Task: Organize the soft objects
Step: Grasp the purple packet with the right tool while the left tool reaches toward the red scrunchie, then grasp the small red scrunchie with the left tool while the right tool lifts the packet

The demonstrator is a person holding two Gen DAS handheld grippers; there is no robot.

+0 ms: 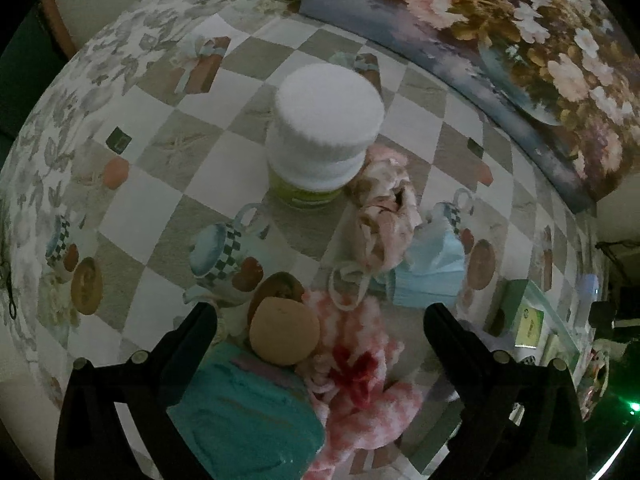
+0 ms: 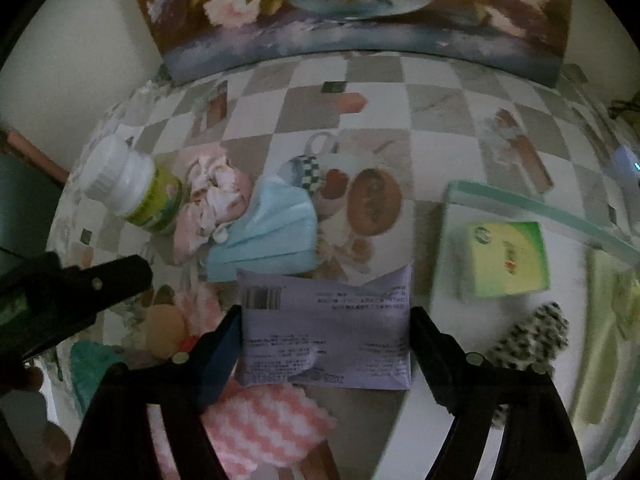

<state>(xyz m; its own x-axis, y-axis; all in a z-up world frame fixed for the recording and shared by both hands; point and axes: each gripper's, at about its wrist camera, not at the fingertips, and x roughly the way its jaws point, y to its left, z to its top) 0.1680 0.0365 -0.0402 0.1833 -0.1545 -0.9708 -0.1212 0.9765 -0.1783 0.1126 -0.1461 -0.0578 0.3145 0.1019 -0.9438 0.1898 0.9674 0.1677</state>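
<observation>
Jar (image 2: 132,188) at left, crumpled cloth (image 2: 208,208) beside it, face mask (image 2: 272,232) right of that (overlapping), packet (image 2: 326,336) in front, box (image 2: 508,258) far right.

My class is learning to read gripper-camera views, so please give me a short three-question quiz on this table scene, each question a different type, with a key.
1. True or false: the left gripper's jaws are shut.
2. What sits between the right gripper's jaws? A blue face mask; B lavender packet; C green-yellow box.
3. Fill in: at the table's far edge leans a flower ___.
Key: 1 false, they stand open; 2 B; 3 painting.
</observation>
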